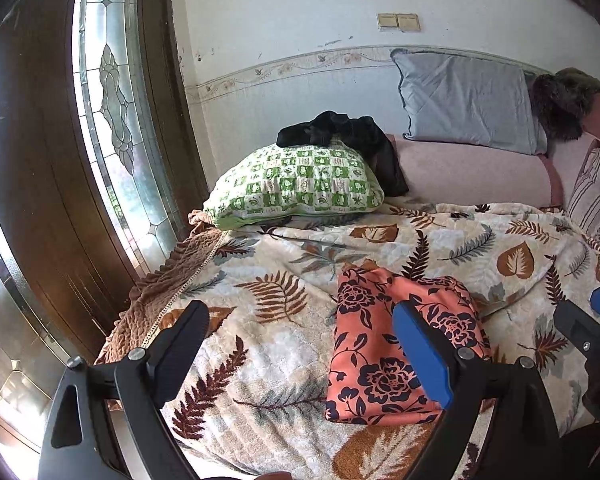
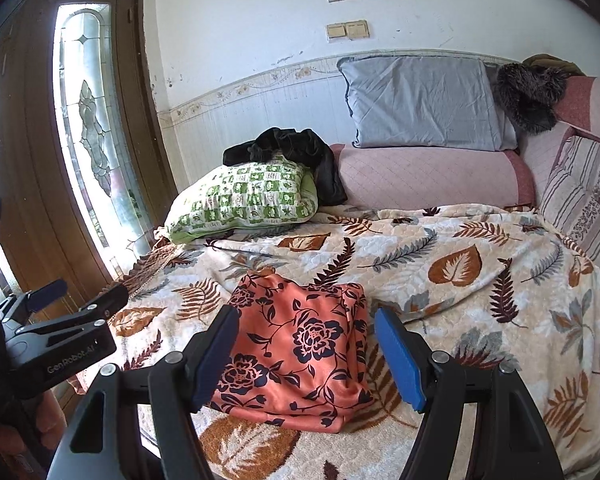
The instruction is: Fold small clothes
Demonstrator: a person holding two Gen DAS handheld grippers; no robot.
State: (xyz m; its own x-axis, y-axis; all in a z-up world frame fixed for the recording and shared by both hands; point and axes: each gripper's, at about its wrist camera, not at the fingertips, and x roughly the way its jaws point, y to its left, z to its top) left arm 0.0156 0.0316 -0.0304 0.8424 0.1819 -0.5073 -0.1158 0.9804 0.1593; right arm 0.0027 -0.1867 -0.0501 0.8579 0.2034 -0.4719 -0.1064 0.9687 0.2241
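A leaf-print blanket (image 2: 460,280) covers the bed, the folded orange floral cloth (image 2: 300,356) near; left hand-held gripper (image 1: 300,344) and right hand-held gripper (image 2: 306,344) hover, jaws apart, empty.

The folded cloth (image 2: 300,356) lies on the blanket (image 2: 480,280) near its front edge, left of the middle. Behind it, at the blanket's back left corner, sits a pillow (image 2: 244,200) with a garment (image 2: 296,148) draped over its back. Right of that, along the wall, a second pillow (image 2: 424,104) rests on a cushion (image 2: 432,176).
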